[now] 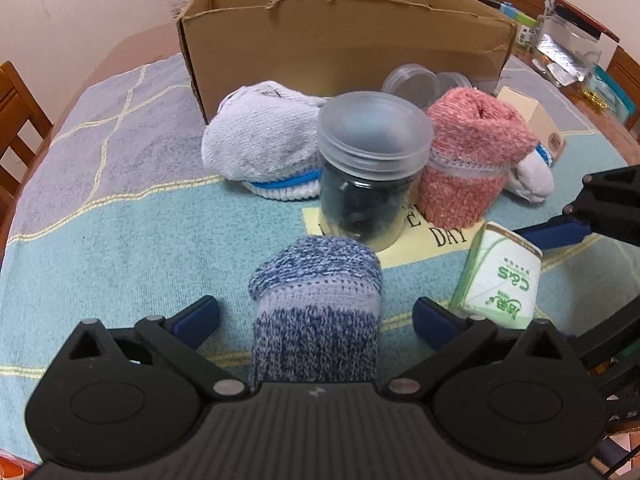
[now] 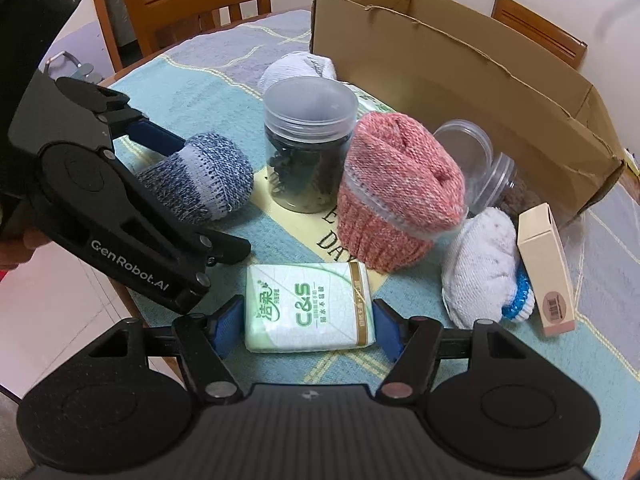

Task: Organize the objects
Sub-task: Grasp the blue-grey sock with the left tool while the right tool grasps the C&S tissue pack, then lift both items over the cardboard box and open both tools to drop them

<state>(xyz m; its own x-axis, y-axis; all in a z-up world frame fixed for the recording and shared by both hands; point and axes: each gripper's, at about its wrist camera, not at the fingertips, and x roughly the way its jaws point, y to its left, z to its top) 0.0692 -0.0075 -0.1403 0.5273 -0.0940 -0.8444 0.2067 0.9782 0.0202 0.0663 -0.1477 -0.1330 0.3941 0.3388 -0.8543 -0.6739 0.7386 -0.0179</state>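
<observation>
- The right gripper (image 2: pixel 308 318) had its blue pads pressed against both ends of the green-and-white tissue pack (image 2: pixel 310 307), gripping it just above the cloth.
- The left gripper (image 1: pixel 316 314) stood spread wide, its blue pads clear on either side of the rolled blue sock (image 1: pixel 316 312), which lay between them untouched.
- In the right wrist view that blue sock (image 2: pixel 200 176) lay on the tablecloth (image 2: pixel 192 92) left of the tissue pack, with the left gripper (image 2: pixel 168 176) reaching over it.
- Just beyond the blue sock stood a clear lidded jar (image 1: pixel 370 168) with dark contents, upright on the printed yellow patch of the cloth.
- A rolled pink sock (image 1: pixel 472 160) stood right beside the jar, touching or nearly touching it.
- A white sock bundle with a blue stripe (image 1: pixel 260 140) lay on the jar's other side, against the cardboard box (image 1: pixel 340 44).
- Another white sock with blue trim (image 2: pixel 484 268) lay right of the pink one, next to a small cream carton (image 2: pixel 548 272).
- Two more clear jars (image 2: pixel 476 160) lay tipped over behind the pink sock, near the box wall.
- The box stood open at the far side of the table, with wooden chairs (image 2: pixel 192 4) around it.
</observation>
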